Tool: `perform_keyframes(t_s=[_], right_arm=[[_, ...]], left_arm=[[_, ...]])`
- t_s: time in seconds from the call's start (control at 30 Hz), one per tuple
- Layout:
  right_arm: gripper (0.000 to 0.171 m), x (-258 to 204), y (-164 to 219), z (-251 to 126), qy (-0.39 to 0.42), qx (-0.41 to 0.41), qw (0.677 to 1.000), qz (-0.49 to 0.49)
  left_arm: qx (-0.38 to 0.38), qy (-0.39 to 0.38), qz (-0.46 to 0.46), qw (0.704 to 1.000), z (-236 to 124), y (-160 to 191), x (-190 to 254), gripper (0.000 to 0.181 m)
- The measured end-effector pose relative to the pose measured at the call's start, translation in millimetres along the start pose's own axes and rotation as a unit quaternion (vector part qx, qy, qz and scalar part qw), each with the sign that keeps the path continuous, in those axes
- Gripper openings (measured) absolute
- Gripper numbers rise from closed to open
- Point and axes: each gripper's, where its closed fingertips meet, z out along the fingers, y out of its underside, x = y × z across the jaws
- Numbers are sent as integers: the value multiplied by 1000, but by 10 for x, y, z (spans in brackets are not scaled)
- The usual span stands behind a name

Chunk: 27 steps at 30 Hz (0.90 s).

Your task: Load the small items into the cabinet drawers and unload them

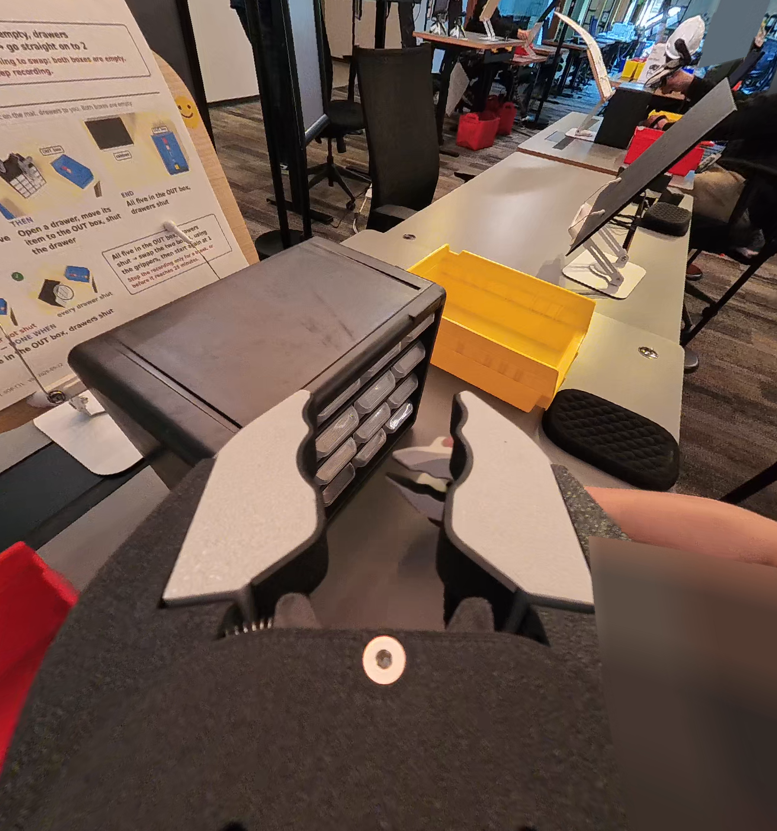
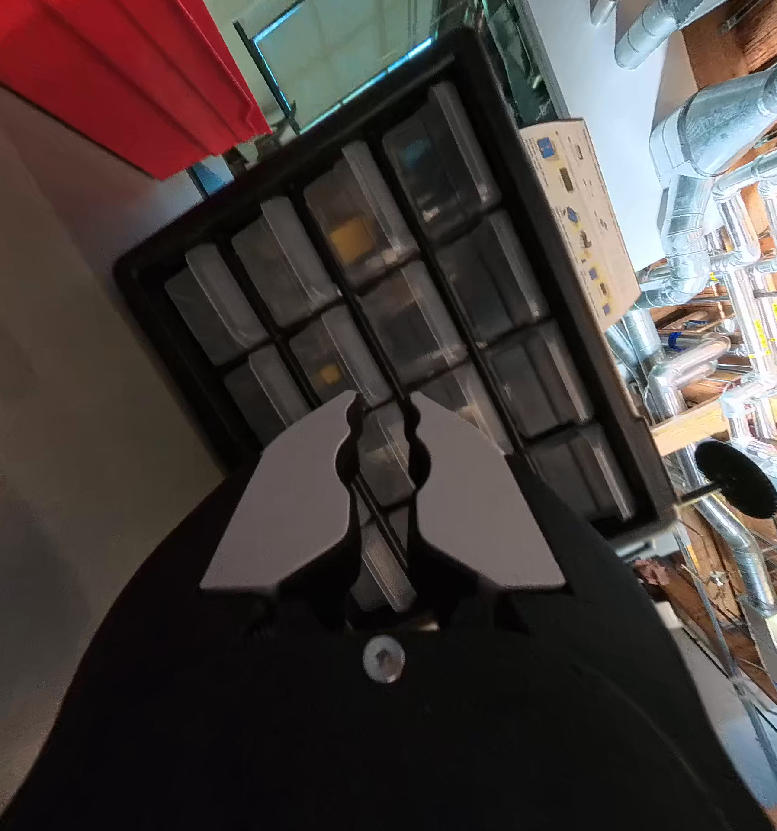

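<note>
A black cabinet (image 1: 252, 323) with several clear drawers stands on the grey table. My left gripper (image 1: 382, 400) is open and empty, held just in front of and above the cabinet's right front corner. My right gripper (image 1: 422, 467) shows low in front of the drawers. In the right wrist view the cabinet (image 2: 139, 288) front fills the frame, tilted. The right gripper (image 2: 384, 398) has its jaws nearly closed with a clear drawer handle (image 2: 384, 571) between them. Yellow items (image 2: 350, 234) (image 2: 330, 373) and a blue item (image 2: 411, 148) lie in shut drawers.
A yellow bin (image 1: 512, 310) sits right of the cabinet; no items show in it. A red bin (image 1: 9, 629) (image 2: 108, 67) is on the left. An instruction board (image 1: 85, 180) stands behind. A black pad (image 1: 611, 438), a tablet stand (image 1: 602, 270) and a person's arm (image 1: 692, 526) are on the right. Spacing between my two grippers at the tips: around 20 centimeters. To the clear drawer handle (image 2: 384, 571): right tips about 12 centimeters, left tips about 30 centimeters.
</note>
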Motion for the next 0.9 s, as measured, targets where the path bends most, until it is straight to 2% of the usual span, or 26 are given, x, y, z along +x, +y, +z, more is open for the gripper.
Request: perform_keyframes(t_s=[0.3, 0.43, 0.53, 0.6, 0.67, 0.7, 0.9], right_arm=[[18, -38, -599, 449, 40, 72, 994, -73], [19, 14, -667, 592, 110, 61, 972, -198], [19, -89, -655, 687, 88, 47, 975, -199], [16, -29, -644, 735, 111, 36, 968, -222], [15, -27, -654, 742, 100, 42, 971, -211], [9, -5, -659, 732, 102, 43, 974, -199], [8, -7, -711, 537, 101, 58, 972, -202]], left_arm=[[-7, -4, -5, 1000, 1, 39, -62, 57], [-10, -11, -15, 1000, -26, 52, -134, 57], [-9, -8, -22, 1000, -33, 59, -162, 57], [-15, -12, -24, 1000, -24, 85, -194, 57], [-21, -21, -23, 999, -8, 108, -234, 57], [-23, -23, -22, 999, 5, 118, -244, 57], [-46, -30, -19, 998, 83, 230, -261, 57]])
